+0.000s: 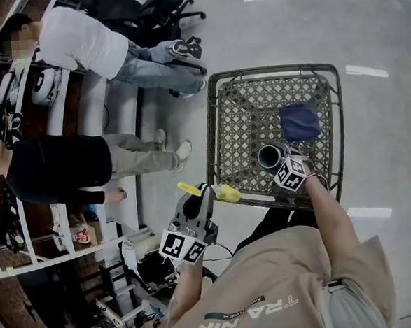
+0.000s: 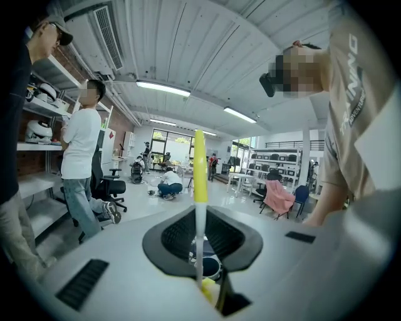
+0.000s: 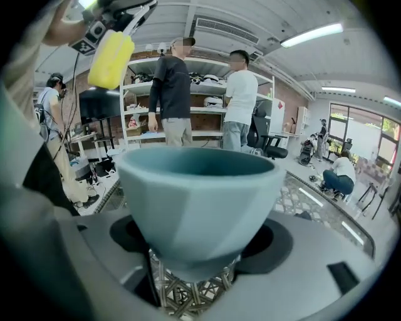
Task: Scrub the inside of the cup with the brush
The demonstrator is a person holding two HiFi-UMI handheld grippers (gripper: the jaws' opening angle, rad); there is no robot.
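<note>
A teal faceted cup (image 1: 269, 156) is held over the near edge of a lattice-topped table (image 1: 241, 122), with my right gripper (image 1: 277, 164) shut on its base. In the right gripper view the cup (image 3: 200, 199) fills the middle, mouth facing away, clamped by the right gripper (image 3: 194, 266). My left gripper (image 1: 202, 194) is shut on a brush with a yellow sponge head (image 1: 228, 193), left of the cup and apart from it. The brush handle (image 2: 200, 182) stands upright between the jaws of the left gripper (image 2: 202, 276). The sponge head (image 3: 111, 59) hangs above and left of the cup.
A dark blue cloth (image 1: 300, 120) lies on the table beyond the cup. Two people (image 1: 78, 46) (image 1: 58, 170) stand by white shelves (image 1: 68, 113) at the left. A black office chair (image 1: 154, 9) stands at the back. The polished floor (image 1: 377, 113) lies right of the table.
</note>
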